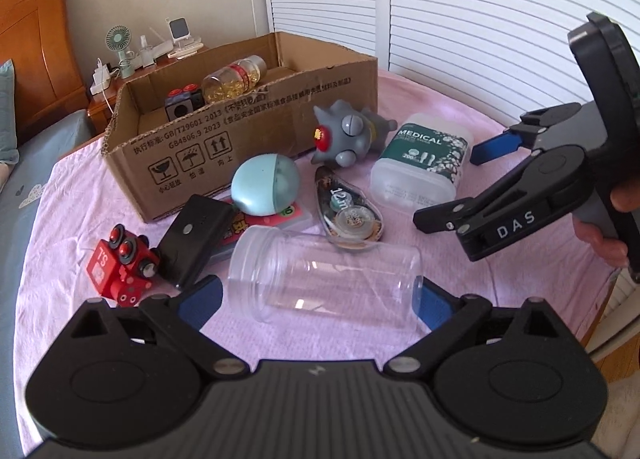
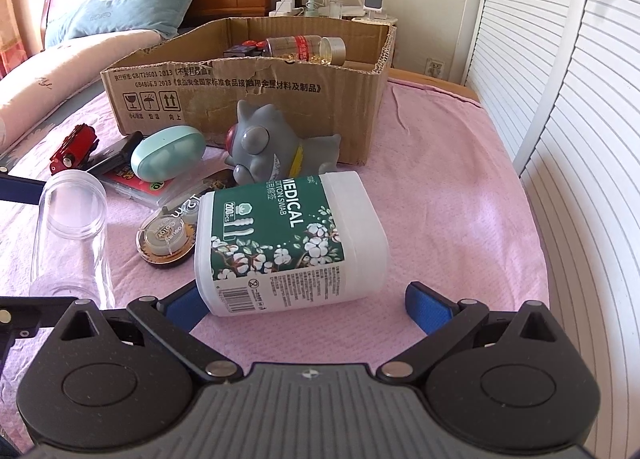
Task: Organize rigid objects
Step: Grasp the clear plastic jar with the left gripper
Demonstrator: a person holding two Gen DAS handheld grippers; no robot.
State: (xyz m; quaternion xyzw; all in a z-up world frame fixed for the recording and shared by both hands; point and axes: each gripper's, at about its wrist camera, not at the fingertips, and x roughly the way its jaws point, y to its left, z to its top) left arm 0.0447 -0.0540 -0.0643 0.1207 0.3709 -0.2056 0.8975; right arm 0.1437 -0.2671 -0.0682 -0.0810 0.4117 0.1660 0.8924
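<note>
A clear plastic jar (image 1: 324,279) lies on its side on the pink cloth between the blue pads of my open left gripper (image 1: 320,299); contact cannot be told. It also shows in the right wrist view (image 2: 72,231). A white and green cotton swab box (image 2: 288,239) lies just ahead of my open right gripper (image 2: 308,303), its left pad (image 2: 182,305) near the box's corner. The box (image 1: 420,163) and the right gripper (image 1: 456,183) show in the left wrist view. A cardboard box (image 1: 240,131) holds a pill bottle (image 1: 234,79) and a dark cube (image 1: 180,103).
On the cloth lie a grey toy (image 1: 348,131), a light blue egg-shaped case (image 1: 266,183), a correction tape (image 1: 348,215), a black device (image 1: 196,239), a red toy train (image 1: 122,263) and a red card box (image 1: 264,225). White shutter doors (image 2: 560,119) stand right.
</note>
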